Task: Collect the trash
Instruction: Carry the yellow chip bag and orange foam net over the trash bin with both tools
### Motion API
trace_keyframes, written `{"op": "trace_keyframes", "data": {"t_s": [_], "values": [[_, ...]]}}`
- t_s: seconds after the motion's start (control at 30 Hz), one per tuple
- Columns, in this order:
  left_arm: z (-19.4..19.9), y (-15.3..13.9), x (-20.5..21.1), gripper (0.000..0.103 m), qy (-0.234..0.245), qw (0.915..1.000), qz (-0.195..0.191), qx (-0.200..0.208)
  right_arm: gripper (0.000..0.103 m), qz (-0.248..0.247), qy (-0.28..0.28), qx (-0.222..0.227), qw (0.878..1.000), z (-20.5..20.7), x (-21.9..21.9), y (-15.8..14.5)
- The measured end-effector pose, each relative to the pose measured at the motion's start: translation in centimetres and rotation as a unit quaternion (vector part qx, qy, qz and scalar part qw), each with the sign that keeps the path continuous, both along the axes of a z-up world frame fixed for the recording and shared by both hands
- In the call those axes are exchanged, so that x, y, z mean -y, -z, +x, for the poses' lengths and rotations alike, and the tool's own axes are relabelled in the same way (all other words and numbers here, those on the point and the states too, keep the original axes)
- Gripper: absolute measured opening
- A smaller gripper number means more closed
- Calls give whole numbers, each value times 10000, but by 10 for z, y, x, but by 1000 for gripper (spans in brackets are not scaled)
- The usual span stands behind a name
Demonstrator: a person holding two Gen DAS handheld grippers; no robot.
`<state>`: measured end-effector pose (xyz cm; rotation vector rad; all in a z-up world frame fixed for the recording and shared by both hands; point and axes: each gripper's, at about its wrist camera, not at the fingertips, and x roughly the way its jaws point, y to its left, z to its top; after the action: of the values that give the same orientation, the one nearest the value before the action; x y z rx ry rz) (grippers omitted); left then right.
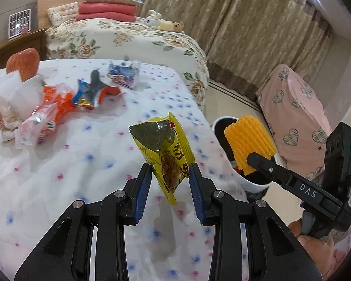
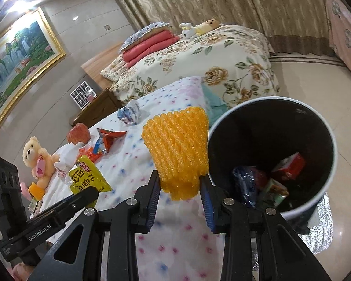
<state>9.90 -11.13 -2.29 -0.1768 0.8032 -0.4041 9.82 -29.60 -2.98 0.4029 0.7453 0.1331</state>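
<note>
My left gripper (image 1: 170, 171) is shut on a yellow snack bag (image 1: 166, 149) and holds it above the dotted bedspread (image 1: 82, 164). My right gripper (image 2: 180, 182) is shut on an orange foam fruit net (image 2: 177, 147), held beside the rim of a white trash bin with a black inside (image 2: 325, 128). The bin holds several wrappers (image 2: 252, 185). In the left wrist view the net (image 1: 248, 140) hangs over the bin (image 1: 255, 185). More wrappers (image 1: 91, 91) and crumpled tissue (image 1: 14, 98) lie on the bed at the left.
An apple (image 1: 23, 63) sits by the tissue. A teddy bear (image 2: 37, 161) lies on the bed's near end. A second bed with a floral cover (image 1: 133, 39) stands behind. A pink covered object (image 1: 292, 114) stands on the floor beyond the bin.
</note>
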Motion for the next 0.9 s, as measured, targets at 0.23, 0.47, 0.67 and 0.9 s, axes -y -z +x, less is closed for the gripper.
{"op": "trace_keyframes", "data": {"t_s": [0.23,0.47,0.67,0.9], "values": [[-3,-2,23,32,298,9996,30,19,34,-14,223,-20,9997,-15,21,2],[0,-5,46,32,532,9985,89,44,34,-44,429,13,9991,-23,41,0],[1,-4,62,32,678,9976,162,46,34,-48,548,2,9985,-27,53,2],[6,-5,80,32,816,9964,225,37,34,-34,656,-36,9978,-27,64,5]]}}
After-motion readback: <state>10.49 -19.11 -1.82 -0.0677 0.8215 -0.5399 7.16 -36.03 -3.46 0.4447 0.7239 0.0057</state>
